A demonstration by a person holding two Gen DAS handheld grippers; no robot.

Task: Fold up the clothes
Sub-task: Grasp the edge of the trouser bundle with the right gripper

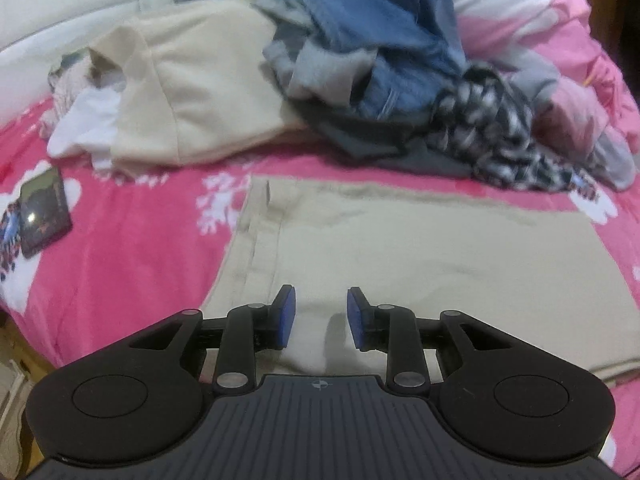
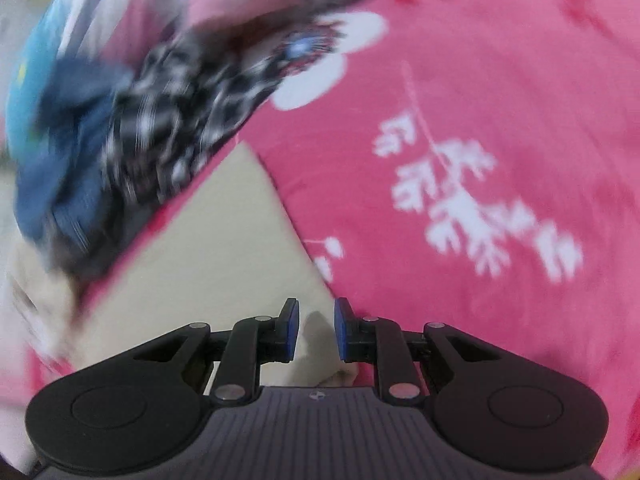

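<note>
A folded beige garment lies flat on the pink floral bedspread. My left gripper is open and empty, hovering over the garment's near edge. In the right wrist view the same beige garment shows with its corner pointing up. My right gripper is open and empty over the garment's right edge, beside the bedspread. This view is blurred by motion.
A heap of unfolded clothes sits behind the garment: jeans, a black-and-white patterned piece, a cream garment and a white one. A dark card lies at the left. The bed edge is at the lower left.
</note>
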